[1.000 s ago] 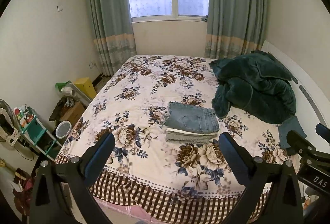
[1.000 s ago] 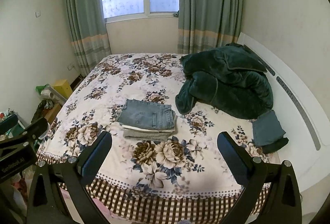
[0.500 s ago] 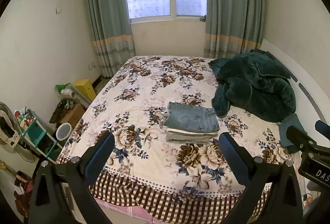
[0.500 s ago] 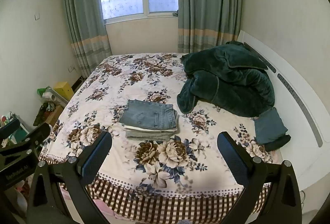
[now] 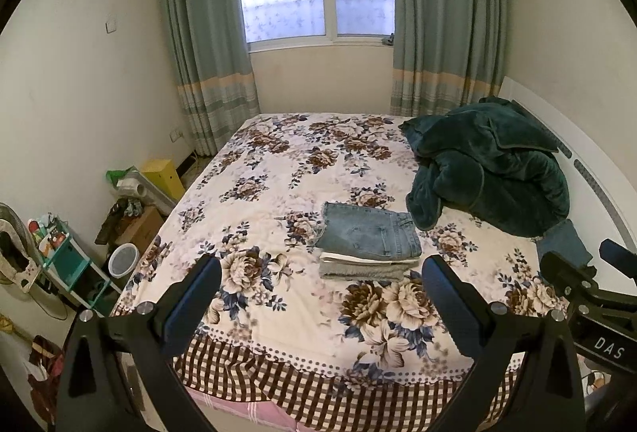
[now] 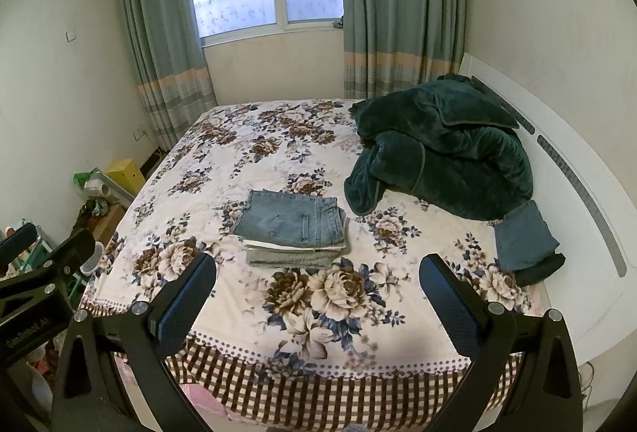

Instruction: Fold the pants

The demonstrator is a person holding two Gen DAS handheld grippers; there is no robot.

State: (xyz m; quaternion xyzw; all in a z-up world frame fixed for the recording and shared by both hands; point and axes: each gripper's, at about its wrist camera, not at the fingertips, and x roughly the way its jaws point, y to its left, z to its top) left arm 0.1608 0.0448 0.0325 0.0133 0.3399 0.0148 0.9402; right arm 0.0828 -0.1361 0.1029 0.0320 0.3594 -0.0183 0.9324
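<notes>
A folded pair of blue jeans [image 5: 368, 231] lies on top of a small stack of folded pants [image 5: 360, 266] in the middle of the floral bed [image 5: 278, 169]. The jeans also show in the right wrist view [image 6: 292, 219]. My left gripper [image 5: 318, 296] is open and empty, held off the bed's near edge, well short of the stack. My right gripper [image 6: 316, 294] is open and empty too, at the same distance. Each gripper's body shows at the edge of the other's view.
A heap of dark green blanket [image 6: 442, 145] lies at the bed's far right. Folded dark blue cloth [image 6: 525, 243] sits by the white headboard [image 6: 577, 201]. Boxes, a bin and a teal shelf [image 5: 67, 264] stand on the floor to the left.
Both grippers have drawn back slightly and tilted up. The stack has not moved.
</notes>
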